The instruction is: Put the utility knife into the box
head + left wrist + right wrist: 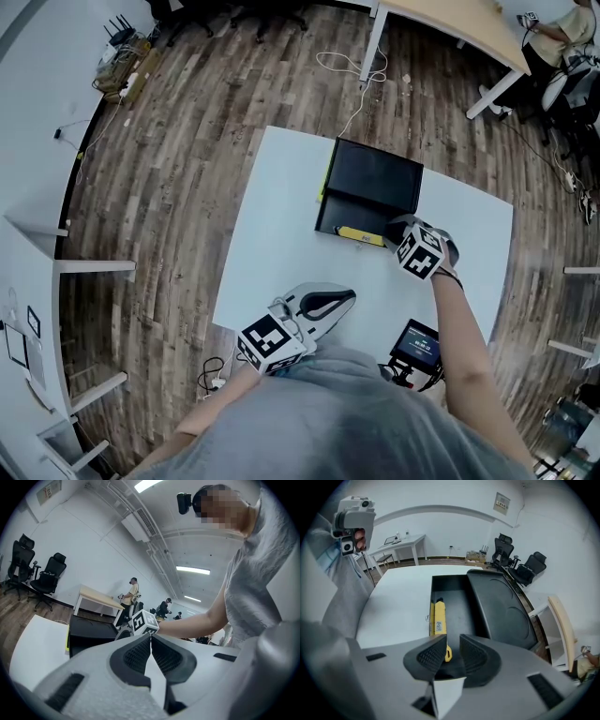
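A yellow utility knife (360, 234) (439, 620) lies flat inside the tray of the black box (335, 217) (459, 604), along the tray's long wall. The box's lid (375, 180) (501, 606) lies open beside the tray. My right gripper (396, 228) (452, 653) hovers at the tray's end, just over the knife's near tip. It is open by a narrow gap, with nothing held. My left gripper (347, 298) (150, 641) sits by the table's near edge, well away from the box. It is shut and empty.
The white table (281, 244) stands on a wooden floor. A small screen device (415, 345) hangs by the person's waist. A cable (347, 66) trails on the floor beyond the table. Office chairs (520, 569) and a wooden desk (450, 28) stand further off.
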A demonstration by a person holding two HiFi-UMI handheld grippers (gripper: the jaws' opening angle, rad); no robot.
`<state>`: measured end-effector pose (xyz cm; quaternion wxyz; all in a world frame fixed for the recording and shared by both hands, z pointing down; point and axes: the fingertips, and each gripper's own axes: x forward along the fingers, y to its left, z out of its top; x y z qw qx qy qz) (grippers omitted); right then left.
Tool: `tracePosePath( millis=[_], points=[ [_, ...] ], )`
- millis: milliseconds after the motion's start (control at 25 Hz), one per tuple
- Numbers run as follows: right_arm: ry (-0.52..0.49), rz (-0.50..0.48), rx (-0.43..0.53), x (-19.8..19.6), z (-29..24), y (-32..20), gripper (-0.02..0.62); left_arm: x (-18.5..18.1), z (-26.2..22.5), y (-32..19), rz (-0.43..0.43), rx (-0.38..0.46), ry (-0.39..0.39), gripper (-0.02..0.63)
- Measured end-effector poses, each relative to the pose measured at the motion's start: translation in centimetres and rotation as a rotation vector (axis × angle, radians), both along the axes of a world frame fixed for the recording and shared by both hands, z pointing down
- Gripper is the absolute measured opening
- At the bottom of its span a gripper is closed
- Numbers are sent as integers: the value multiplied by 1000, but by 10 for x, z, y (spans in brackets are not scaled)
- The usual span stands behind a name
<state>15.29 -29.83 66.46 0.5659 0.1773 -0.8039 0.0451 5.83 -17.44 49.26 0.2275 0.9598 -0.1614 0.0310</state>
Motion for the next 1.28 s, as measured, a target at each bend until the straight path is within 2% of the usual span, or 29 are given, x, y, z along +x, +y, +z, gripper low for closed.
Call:
tracePosePath(
  millis=[600, 1000, 1280],
  points=[
    [6, 20, 32, 4, -17, 5, 81, 0, -10, 5, 11, 29, 10, 18],
    [-37, 33, 118, -1, -53, 19, 81, 2, -13, 12, 28, 50, 10, 18],
    [-105, 81, 202, -8, -88, 37, 81, 7, -15, 16, 45, 62, 16, 18]
  ],
)
